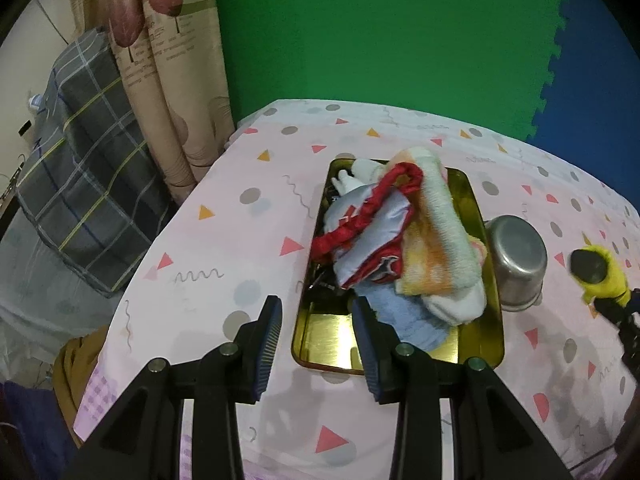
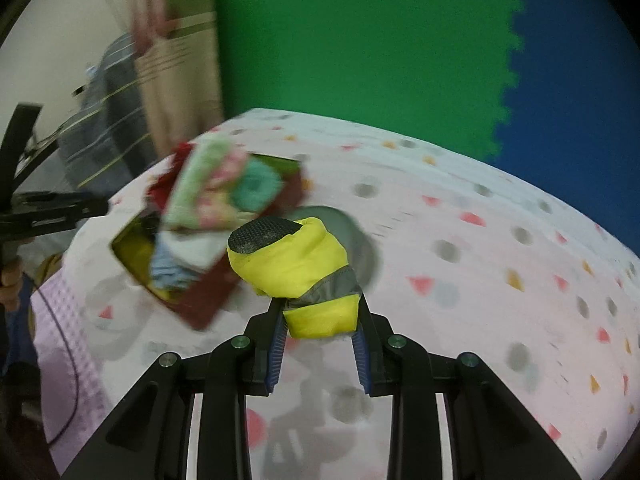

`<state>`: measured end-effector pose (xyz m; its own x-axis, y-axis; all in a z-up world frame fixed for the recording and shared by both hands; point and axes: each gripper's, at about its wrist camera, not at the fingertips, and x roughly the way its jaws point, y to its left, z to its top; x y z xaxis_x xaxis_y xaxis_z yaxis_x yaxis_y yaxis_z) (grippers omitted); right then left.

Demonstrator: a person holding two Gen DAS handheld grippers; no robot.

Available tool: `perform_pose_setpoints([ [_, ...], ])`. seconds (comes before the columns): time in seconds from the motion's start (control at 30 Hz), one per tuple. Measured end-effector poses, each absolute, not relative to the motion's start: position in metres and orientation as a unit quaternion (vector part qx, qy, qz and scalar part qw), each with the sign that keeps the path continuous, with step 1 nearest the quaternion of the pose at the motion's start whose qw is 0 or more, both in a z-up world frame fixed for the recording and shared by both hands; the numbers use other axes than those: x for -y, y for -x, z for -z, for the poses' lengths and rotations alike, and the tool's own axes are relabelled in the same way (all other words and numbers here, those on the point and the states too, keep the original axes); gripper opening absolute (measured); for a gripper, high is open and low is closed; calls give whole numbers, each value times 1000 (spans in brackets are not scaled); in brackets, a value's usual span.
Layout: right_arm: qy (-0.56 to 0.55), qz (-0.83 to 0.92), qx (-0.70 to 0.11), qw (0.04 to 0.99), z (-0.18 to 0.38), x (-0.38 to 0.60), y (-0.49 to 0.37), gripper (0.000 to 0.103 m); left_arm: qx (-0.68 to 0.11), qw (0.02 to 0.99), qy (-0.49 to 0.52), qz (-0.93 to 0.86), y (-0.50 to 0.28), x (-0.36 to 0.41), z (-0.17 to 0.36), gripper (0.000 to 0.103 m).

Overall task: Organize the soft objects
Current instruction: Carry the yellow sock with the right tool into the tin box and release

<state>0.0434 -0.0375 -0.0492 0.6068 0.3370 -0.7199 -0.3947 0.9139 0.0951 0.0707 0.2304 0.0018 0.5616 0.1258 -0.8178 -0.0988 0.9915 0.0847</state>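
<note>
A gold metal tray point(image 1: 320, 340) lies on the patterned tablecloth and holds a pile of soft things: an orange-and-white towel point(image 1: 436, 236), a grey cloth with red trim point(image 1: 372, 216) and a light blue cloth point(image 1: 404, 320). My left gripper point(image 1: 316, 312) is open and empty over the tray's near left corner. My right gripper point(image 2: 320, 320) is shut on a yellow padded slipper point(image 2: 296, 264) with a black sole and holds it above the table. The slipper also shows in the left wrist view point(image 1: 600, 272). The tray appears blurred in the right wrist view point(image 2: 132, 248).
A steel pot point(image 1: 516, 260) stands upside down just right of the tray, and behind the slipper in the right wrist view point(image 2: 360, 240). A curtain point(image 1: 160, 80) and a plaid-covered object point(image 1: 84, 160) stand off the table's left edge. Green and blue foam mats back the scene.
</note>
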Motion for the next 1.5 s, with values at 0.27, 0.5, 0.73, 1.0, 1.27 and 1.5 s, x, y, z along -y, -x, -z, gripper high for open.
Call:
perform_pose_setpoints([
  [0.27, 70, -252, -408, 875, 53, -30, -50, 27, -474, 877, 11, -75, -76, -246, 5, 37],
  [0.5, 89, -255, -416, 868, 67, -67, -69, 27, -476, 875, 12, -91, -82, -253, 8, 37],
  [0.73, 83, -249, -417, 871, 78, -91, -91, 27, -476, 874, 13, -97, -84, -257, 9, 37],
  [1.0, 91, -248, -412, 872, 80, -106, -93, 34, -481, 871, 16, -103, -82, -262, 14, 37],
  [1.27, 64, -242, -405, 879, 66, -97, -80, 67, -479, 871, 18, -103, -79, -259, 13, 37],
  [1.5, 47, -232, -403, 884, 58, -85, -68, 84, -478, 872, 16, -101, -76, -252, 11, 37],
])
